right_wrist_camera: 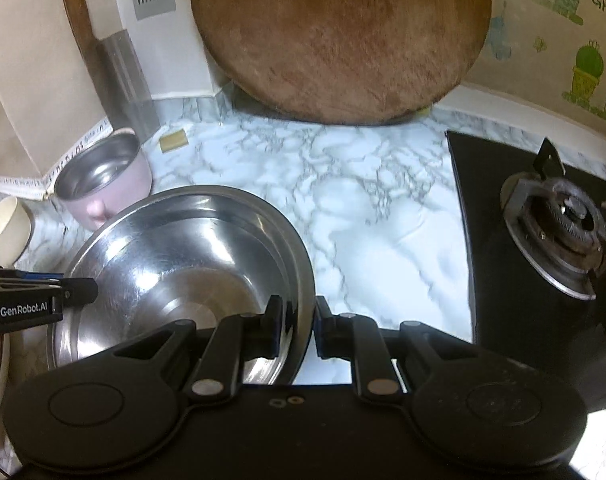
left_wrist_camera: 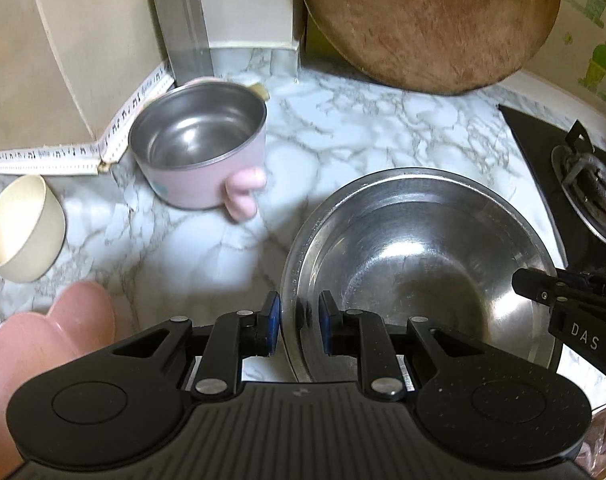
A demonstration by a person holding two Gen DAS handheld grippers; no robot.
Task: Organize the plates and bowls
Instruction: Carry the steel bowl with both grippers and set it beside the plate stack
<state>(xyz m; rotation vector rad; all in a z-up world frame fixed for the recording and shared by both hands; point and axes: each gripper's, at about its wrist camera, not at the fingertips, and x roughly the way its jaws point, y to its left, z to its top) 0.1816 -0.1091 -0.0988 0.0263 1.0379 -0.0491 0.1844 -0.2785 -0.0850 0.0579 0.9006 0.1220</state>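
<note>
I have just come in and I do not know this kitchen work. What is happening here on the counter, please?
A person holds a two-finger tool in each hand, and both grip one large round stainless steel bowl by its rim. The left tool clamps the rim on one side, the right tool on the opposite side. The bowl is over the white marble-pattern counter, beside the black gas stove. A pink steel-lined pot, a cream cup and a pink plate stand to the left.
</note>
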